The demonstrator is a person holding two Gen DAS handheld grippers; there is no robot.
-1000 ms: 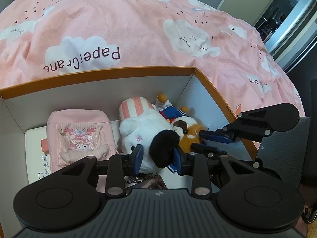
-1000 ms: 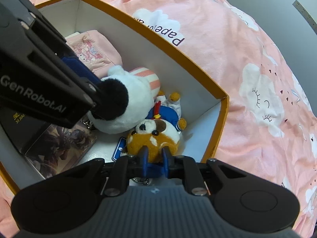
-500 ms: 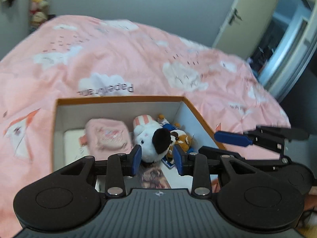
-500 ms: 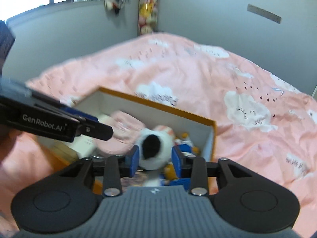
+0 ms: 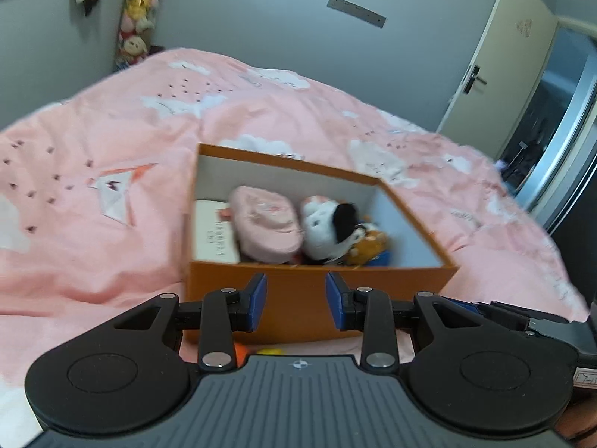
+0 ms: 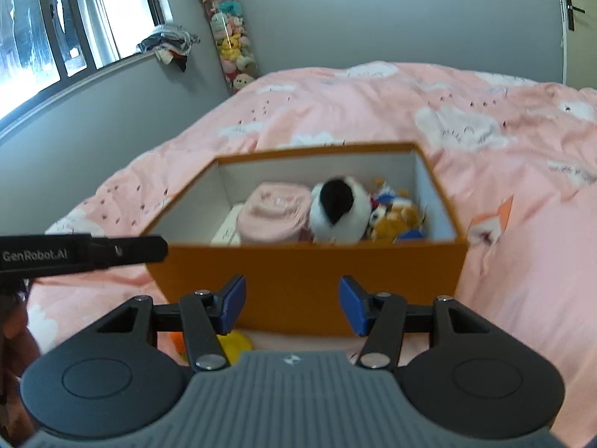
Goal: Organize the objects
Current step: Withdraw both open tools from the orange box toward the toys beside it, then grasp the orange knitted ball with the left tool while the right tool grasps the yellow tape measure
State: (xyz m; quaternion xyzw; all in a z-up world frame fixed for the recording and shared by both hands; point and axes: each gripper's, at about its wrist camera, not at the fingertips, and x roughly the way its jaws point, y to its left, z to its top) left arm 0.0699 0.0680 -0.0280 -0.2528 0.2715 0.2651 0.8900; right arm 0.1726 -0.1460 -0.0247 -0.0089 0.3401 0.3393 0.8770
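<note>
Where a second earlier both of my tools had been down inside the open orange cardboard box [image 6: 309, 283], my left hand-held gripper [image 5: 295, 300] around the white plush toy with the black patch [image 6: 337, 211] and my right hand-held gripper [image 6: 292, 304] pinching the small brown plush dog [image 6: 395, 220], they had now drawn back to the near side of the box, both released, jaws spread and empty. Both toys lay in the box beside the pink fabric pouch [image 5: 266, 226], so I judged that step of the tidying done. A yellow object [image 6: 235, 343] lay on the bed just before the box, perhaps next. The pink cloud-print duvet [image 6: 485, 130] covered the bed, with grey walls, a window [image 6: 56, 37] and a cream door [image 5: 500, 74] around it.
</note>
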